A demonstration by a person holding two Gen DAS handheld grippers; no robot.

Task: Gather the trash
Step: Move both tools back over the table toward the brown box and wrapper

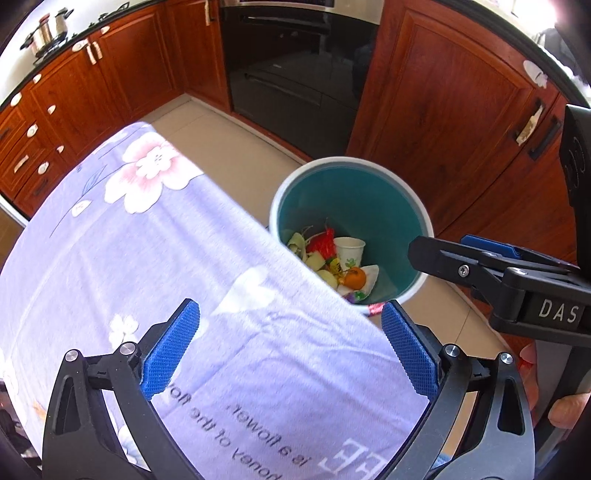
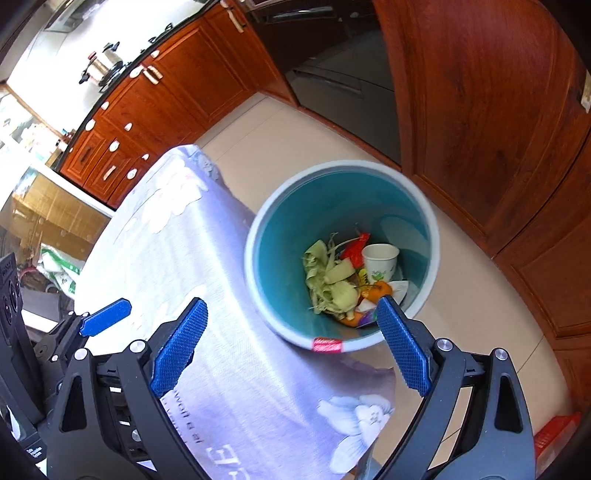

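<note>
A round bin with a white rim and teal inside stands on the floor beside the table. In it lie a paper cup, a red wrapper, green peelings and an orange. My left gripper is open and empty above the floral tablecloth. My right gripper is open and empty over the table edge next to the bin; it also shows in the left wrist view.
Wooden cabinets and a black oven stand behind the bin. The floor is beige tile. Pots sit on a stove at far left. A red object lies on the floor at right.
</note>
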